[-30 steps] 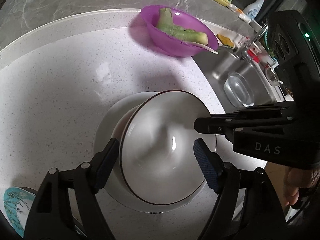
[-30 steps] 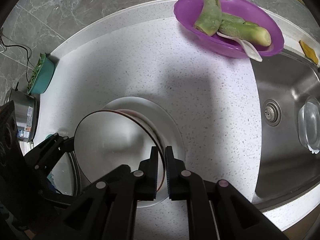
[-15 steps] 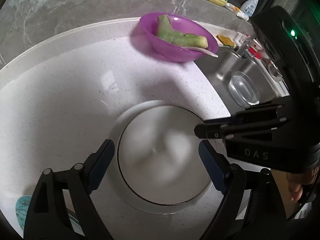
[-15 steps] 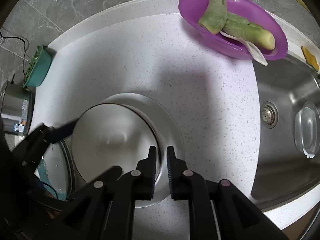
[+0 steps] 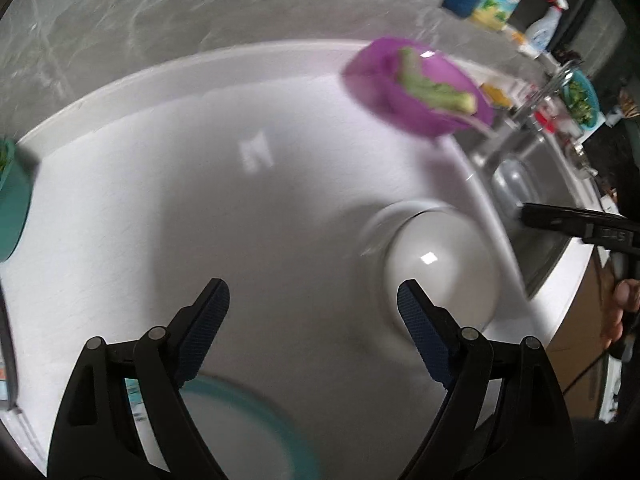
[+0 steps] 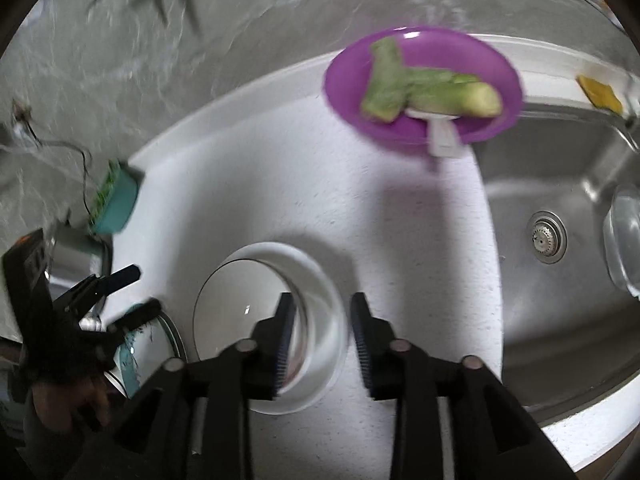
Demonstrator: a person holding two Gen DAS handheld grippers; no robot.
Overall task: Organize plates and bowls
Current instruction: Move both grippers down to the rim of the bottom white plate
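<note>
A white bowl with a dark rim sits inside a white plate on the white counter; in the left wrist view the bowl lies right of my fingers. My right gripper is open and empty, just above the plate's near rim. My left gripper is open and empty, over bare counter left of the bowl. A teal-rimmed plate lies below it; it shows in the right wrist view beside the white stack.
A purple bowl with green vegetable pieces and a white spoon stands at the back by the steel sink. A clear glass dish lies in the sink. A teal container and a metal pot stand at left.
My right gripper has opened, let go of the bowl's rim and pulled back. The bowl now rests in the plate. My left gripper has swung left, away from the bowl.
</note>
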